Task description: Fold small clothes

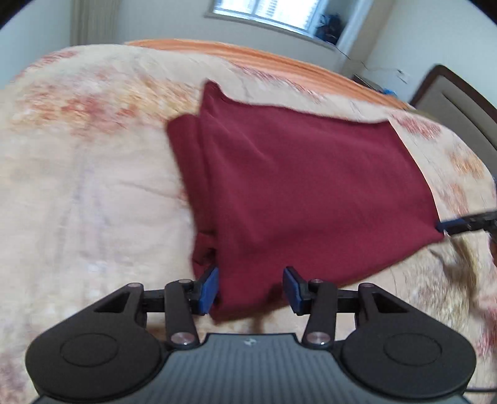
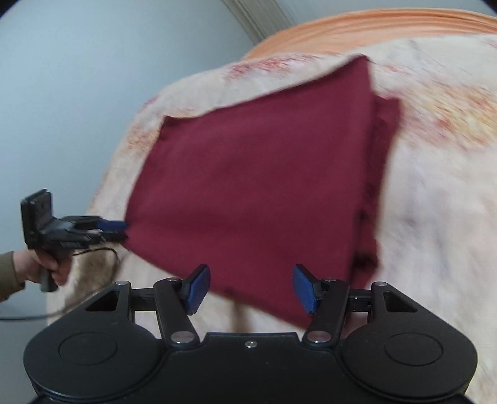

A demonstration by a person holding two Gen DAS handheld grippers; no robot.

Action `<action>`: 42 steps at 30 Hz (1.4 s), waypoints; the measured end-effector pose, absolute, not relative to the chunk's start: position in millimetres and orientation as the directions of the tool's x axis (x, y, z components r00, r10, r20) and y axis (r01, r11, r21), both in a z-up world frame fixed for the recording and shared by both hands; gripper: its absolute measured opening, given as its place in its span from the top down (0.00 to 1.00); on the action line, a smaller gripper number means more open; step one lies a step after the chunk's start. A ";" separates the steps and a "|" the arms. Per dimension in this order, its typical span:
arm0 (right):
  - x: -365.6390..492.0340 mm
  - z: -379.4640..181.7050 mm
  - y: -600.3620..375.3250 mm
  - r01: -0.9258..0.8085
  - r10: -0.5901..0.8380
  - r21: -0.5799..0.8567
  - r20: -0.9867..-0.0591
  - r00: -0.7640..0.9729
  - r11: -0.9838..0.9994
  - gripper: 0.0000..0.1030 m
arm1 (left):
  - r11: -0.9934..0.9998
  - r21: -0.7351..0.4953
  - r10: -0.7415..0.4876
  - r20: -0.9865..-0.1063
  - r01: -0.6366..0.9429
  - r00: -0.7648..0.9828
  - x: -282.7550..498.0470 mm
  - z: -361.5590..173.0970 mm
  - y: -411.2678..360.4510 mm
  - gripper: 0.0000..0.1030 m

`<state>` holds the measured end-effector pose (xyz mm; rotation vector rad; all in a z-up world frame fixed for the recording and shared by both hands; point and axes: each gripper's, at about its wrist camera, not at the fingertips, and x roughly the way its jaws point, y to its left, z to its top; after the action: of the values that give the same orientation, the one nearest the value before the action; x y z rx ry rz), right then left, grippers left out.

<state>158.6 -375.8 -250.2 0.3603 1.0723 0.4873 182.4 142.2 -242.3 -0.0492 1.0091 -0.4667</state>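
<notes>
A dark red garment (image 1: 295,186) lies folded flat on the bed; it also shows in the right wrist view (image 2: 254,192). My left gripper (image 1: 251,287) is open, its blue pads on either side of the garment's near corner. My right gripper (image 2: 250,287) is open at the garment's near edge, with cloth between the pads. In the right wrist view the left gripper (image 2: 119,230) sits at the garment's left corner. In the left wrist view the right gripper's tip (image 1: 447,226) touches the garment's right corner.
The bed is covered by a cream blanket with orange floral print (image 1: 93,186), with an orange sheet (image 1: 279,59) at the far edge. A headboard (image 1: 456,102) stands at the right. A window (image 1: 267,12) and grey wall (image 2: 93,77) lie beyond.
</notes>
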 end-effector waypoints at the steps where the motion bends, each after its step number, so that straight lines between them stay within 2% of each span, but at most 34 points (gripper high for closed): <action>1: 152.3 -244.1 -385.3 -0.175 0.533 0.510 -0.740 0.409 0.842 0.40 | 0.895 -0.253 -0.412 -0.786 0.367 0.462 183.1 -234.0 143.0 0.49; 3: 143.2 -226.2 -395.4 -0.154 0.519 0.513 -0.711 0.475 0.844 0.35 | 0.874 -0.244 -0.446 -0.746 0.420 0.495 196.3 -218.8 133.8 0.37; 5: 153.1 -211.9 -388.2 -0.188 0.503 0.484 -0.682 0.531 0.855 0.27 | 0.861 -0.230 -0.465 -0.719 0.454 0.517 221.2 -214.7 115.9 0.33; 9: 215.8 -205.3 -356.2 -0.266 0.475 0.400 -0.648 0.595 0.877 0.26 | 0.861 -0.295 -0.489 -0.703 0.415 0.516 293.3 -227.8 79.8 0.33; 13: 290.5 -218.2 -351.9 -0.214 0.491 0.470 -0.616 0.616 0.857 0.26 | 0.905 -0.312 -0.423 -0.736 0.290 0.529 350.6 -247.6 67.5 0.33; 14: 304.3 -222.7 -353.8 -0.191 0.483 0.478 -0.619 0.619 0.857 0.26 | 0.922 -0.289 -0.385 -0.756 0.258 0.529 358.9 -252.8 68.1 0.35; 16: 324.4 -230.8 -362.4 -0.121 0.413 0.443 -0.654 0.634 0.888 0.26 | 0.957 -0.200 -0.284 -0.795 0.210 0.536 370.3 -261.3 73.0 0.50; 17: 330.0 -235.5 -369.1 -0.059 0.335 0.394 -0.684 0.647 0.917 0.28 | 0.967 -0.161 -0.244 -0.800 0.196 0.549 371.5 -261.0 76.2 0.66; 18: 331.5 -238.7 -379.3 0.024 0.243 0.343 -0.713 0.658 0.939 0.28 | 0.973 -0.140 -0.220 -0.793 0.181 0.568 369.8 -257.7 81.0 0.68; 19: 329.2 -238.9 -390.2 0.082 0.193 0.330 -0.717 0.670 0.941 0.27 | 0.975 -0.138 -0.216 -0.775 0.175 0.594 364.8 -252.3 86.4 0.65; 21: 315.0 -231.9 -406.9 0.113 0.187 0.373 -0.677 0.712 0.921 0.27 | 0.983 -0.106 -0.181 -0.725 0.152 0.665 348.9 -238.8 99.8 0.26; 23: 298.5 -219.7 -404.1 0.062 0.218 0.380 -0.648 0.729 0.923 0.23 | 0.977 -0.151 -0.214 -0.685 0.152 0.696 327.2 -230.6 116.1 0.18; 27: 269.1 -205.0 -361.9 -0.100 0.310 0.345 -0.635 0.707 0.933 0.22 | 0.950 -0.264 -0.307 -0.711 0.164 0.633 288.2 -232.6 138.0 0.18; 32: 235.7 -206.0 -294.1 -0.258 0.387 0.289 -0.652 0.652 0.922 0.21 | 0.944 -0.250 -0.330 -0.767 0.217 0.551 251.1 -251.3 140.6 0.20; 38: 212.3 -208.2 -248.2 -0.309 0.419 0.285 -0.676 0.607 0.907 0.22 | 0.913 -0.372 -0.404 -0.754 0.171 0.518 264.3 -267.6 154.2 0.21; 42: 211.8 -206.5 -240.4 -0.289 0.381 0.252 -0.687 0.618 0.924 0.22 | 0.904 -0.389 -0.422 -0.751 0.176 0.507 281.8 -270.5 148.2 0.21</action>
<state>211.8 -240.4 -206.5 0.1209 0.8182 0.3862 281.8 148.2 -270.5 -0.2776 0.9760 -0.3661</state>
